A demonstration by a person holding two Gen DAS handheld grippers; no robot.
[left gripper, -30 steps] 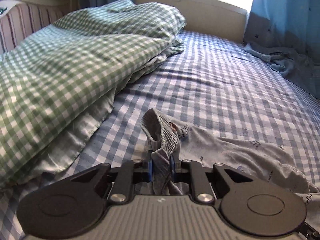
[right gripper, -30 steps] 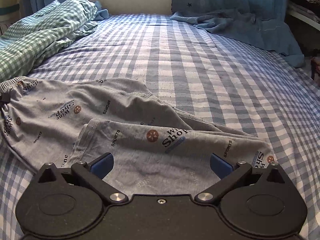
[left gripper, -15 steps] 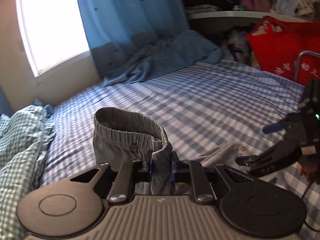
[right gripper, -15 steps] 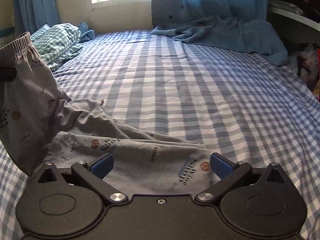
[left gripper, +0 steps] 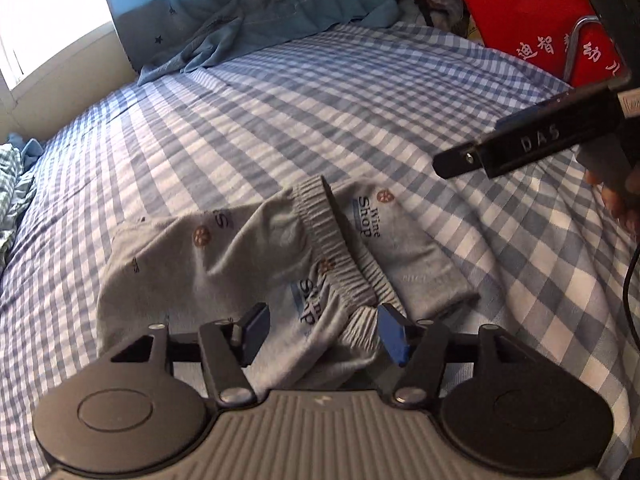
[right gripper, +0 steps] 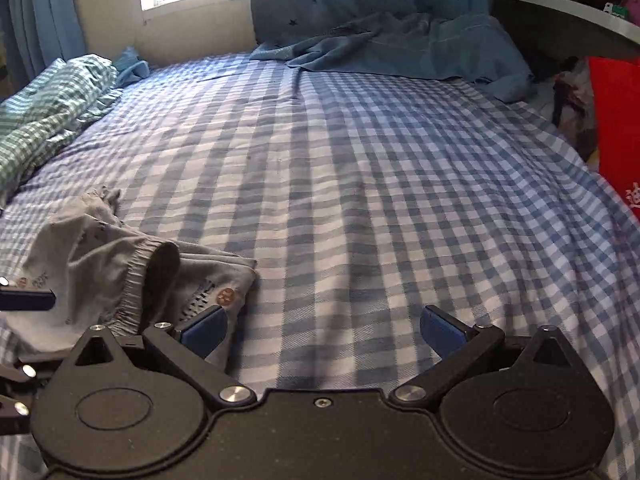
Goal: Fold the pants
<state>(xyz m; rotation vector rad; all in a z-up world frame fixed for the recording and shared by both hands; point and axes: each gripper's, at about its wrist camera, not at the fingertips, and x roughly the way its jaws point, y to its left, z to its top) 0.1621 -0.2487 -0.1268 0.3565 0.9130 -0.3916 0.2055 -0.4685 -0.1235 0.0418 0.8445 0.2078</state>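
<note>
The grey printed pants (left gripper: 224, 256) lie folded over on the blue checked bed sheet (left gripper: 280, 112), the ribbed waistband laid across the legs. My left gripper (left gripper: 322, 332) is open just above the near edge of the pants, holding nothing. My right gripper (right gripper: 322, 330) is open and empty over the bare sheet, with the pants (right gripper: 104, 276) at its left. One finger of the right gripper (left gripper: 520, 146) shows at the right of the left wrist view, above the sheet. A left fingertip (right gripper: 26, 300) shows at the left edge of the right wrist view.
A green checked duvet (right gripper: 52, 108) lies at the far left. A blue blanket (right gripper: 400, 44) is heaped at the far end under the curtain and window. A red bag (left gripper: 540, 20) and a shelf (right gripper: 568, 20) stand beside the bed on the right.
My left gripper carried the waistband over onto the legs, then opened and let it go. The pants now lie folded. My right gripper stayed open and drew off the pants to the right.
</note>
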